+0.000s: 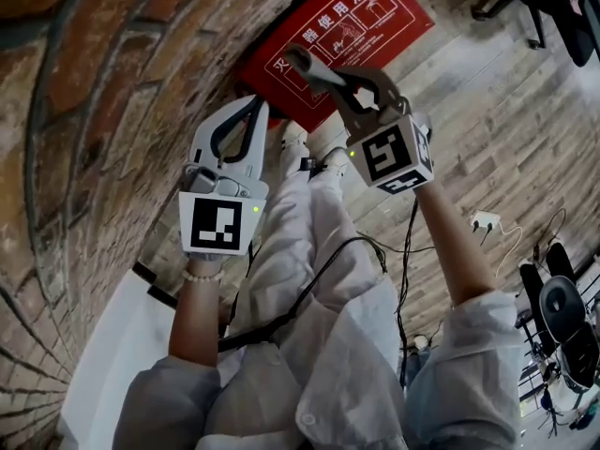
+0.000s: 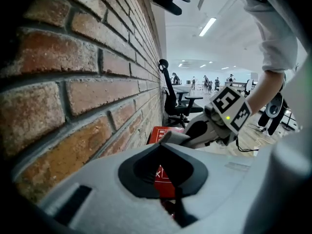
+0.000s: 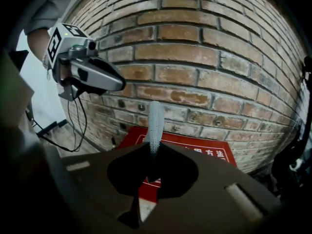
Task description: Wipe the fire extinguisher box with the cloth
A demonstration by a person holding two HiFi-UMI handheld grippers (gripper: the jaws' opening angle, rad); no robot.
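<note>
The left gripper [image 1: 257, 104] was held low beside the brick wall [image 1: 84, 111]. Its white jaws were pressed together tip to tip, and nothing was pinched between them. The left forearm [image 1: 192, 322] was stretched straight forward out of a pale sleeve, and a bead bracelet [image 1: 202, 277] was worn at the wrist.

The right gripper [image 1: 295, 57] was carried just to the right of the left one and reached further ahead, angled in toward the wall. The bare right forearm [image 1: 459, 251] was extended behind its marker cube [image 1: 389, 153]. Its dark jaws were likewise closed on each other, and the ribbed pads [image 3: 156, 121] met flat with nothing gripped.

Beyond both sets of tips the fire extinguisher box [image 1: 366, 17] was seen. It was a flat red box with white characters and diagrams printed on its face. It stood on the wooden floor [image 1: 506, 111] against the foot of the wall, just ahead of the right gripper, and no contact with either gripper could be made out.

Right of the right gripper, a white power strip [image 1: 485, 220] lay on the floor. Past the box along the wall, a black office chair [image 2: 173, 101] was shown.
</note>
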